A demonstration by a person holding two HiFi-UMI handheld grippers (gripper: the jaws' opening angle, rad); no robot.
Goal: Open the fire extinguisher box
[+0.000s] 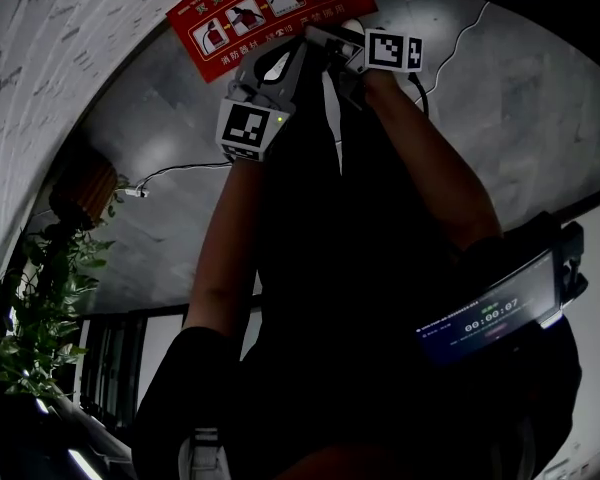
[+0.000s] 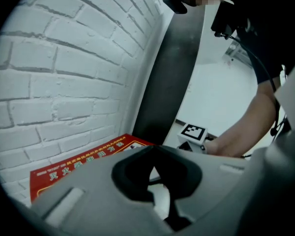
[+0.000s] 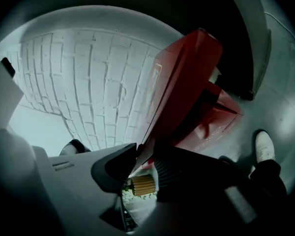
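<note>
The red fire extinguisher box [image 1: 270, 13] stands against a white brick wall, with an instruction label on its lid. In the right gripper view the red lid [image 3: 187, 82] is tilted up from the box body [image 3: 221, 117]. The lid's front edge runs between the pads of my right gripper [image 3: 143, 156], which are pressed on it. In the head view my right gripper [image 1: 335, 40] is at the lid's near edge. My left gripper [image 1: 280, 68] hovers just beside it. Seen in its own view, the left gripper [image 2: 160, 191] holds nothing, its jaws close together above the label [image 2: 83, 163].
A potted plant [image 1: 40, 298] and a brown pot [image 1: 80, 188] stand to the left on the grey floor. A white cable [image 1: 180, 173] trails across the floor. A dark pillar [image 2: 169, 77] rises beside the brick wall [image 2: 64, 73]. A shoe [image 3: 264, 146] is near the box.
</note>
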